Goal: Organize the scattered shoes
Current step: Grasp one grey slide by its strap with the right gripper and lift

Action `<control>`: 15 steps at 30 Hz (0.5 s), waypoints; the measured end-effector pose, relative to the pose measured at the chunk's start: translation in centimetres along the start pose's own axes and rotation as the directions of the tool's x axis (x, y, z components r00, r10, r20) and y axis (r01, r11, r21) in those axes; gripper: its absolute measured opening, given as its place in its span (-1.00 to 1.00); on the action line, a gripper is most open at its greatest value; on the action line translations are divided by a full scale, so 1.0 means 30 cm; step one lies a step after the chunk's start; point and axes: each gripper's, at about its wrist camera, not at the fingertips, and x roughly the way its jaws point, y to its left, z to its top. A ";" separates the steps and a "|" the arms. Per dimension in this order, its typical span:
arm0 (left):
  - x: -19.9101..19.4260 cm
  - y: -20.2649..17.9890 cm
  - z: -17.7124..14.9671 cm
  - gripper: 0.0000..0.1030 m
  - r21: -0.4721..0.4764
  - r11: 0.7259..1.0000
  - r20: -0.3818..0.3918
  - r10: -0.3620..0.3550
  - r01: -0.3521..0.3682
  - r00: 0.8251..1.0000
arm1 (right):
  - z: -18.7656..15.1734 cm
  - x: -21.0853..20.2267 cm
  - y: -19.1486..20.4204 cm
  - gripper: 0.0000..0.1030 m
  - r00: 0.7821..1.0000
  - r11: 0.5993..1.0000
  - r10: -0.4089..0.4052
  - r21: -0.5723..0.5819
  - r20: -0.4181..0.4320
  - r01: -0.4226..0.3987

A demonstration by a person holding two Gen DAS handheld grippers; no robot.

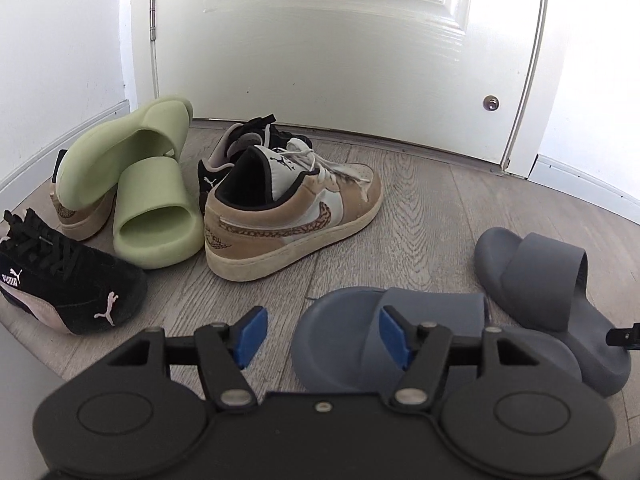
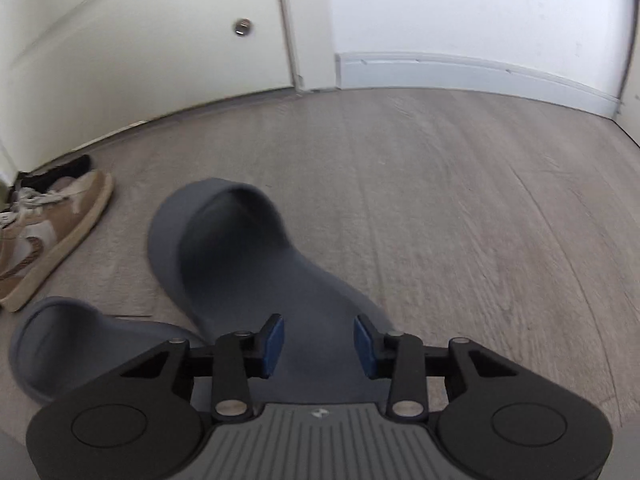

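In the left wrist view my left gripper [image 1: 324, 338] is open and empty, its right pad over the strap of a grey slide [image 1: 360, 336]. A second grey slide [image 1: 536, 280] lies to its right. A tan sneaker [image 1: 292, 216], two green slides [image 1: 156, 220], one leaning on the other, a black Puma shoe [image 1: 68, 280] and another black shoe [image 1: 256, 136] lie further left. In the right wrist view my right gripper [image 2: 319, 346] is open, its jaws on either side of the heel of the second grey slide [image 2: 240, 248]. The first grey slide [image 2: 72, 340] is at the lower left.
A white door [image 1: 340, 52] with its frame stands behind the shoes, with white walls and baseboard [image 2: 480, 72] to the sides. Grey wood floor [image 2: 460, 200] stretches to the right of the slides. A second tan sneaker [image 1: 76, 216] sits under the green slides.
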 end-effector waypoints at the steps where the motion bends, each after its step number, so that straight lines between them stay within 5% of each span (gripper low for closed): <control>1: 0.001 0.001 0.000 0.23 -0.001 1.000 -0.003 0.000 0.000 1.000 | -0.002 0.001 0.007 -0.24 1.000 1.000 -0.010 -0.014 -0.007 0.010; 4: -0.003 0.006 0.002 0.23 -0.011 1.000 0.000 -0.009 0.009 1.000 | -0.026 0.008 0.067 -0.19 0.998 0.992 -0.060 -0.115 -0.011 0.059; 9: -0.016 0.007 0.003 0.23 -0.013 1.000 0.016 -0.020 0.020 1.000 | -0.042 -0.014 0.039 -0.05 0.993 0.995 0.103 0.016 -0.061 -0.102; 15: -0.008 -0.002 -0.005 0.23 0.007 1.000 0.004 0.005 -0.005 1.000 | -0.052 -0.004 0.039 -0.09 0.898 0.902 0.421 0.168 -0.129 -0.399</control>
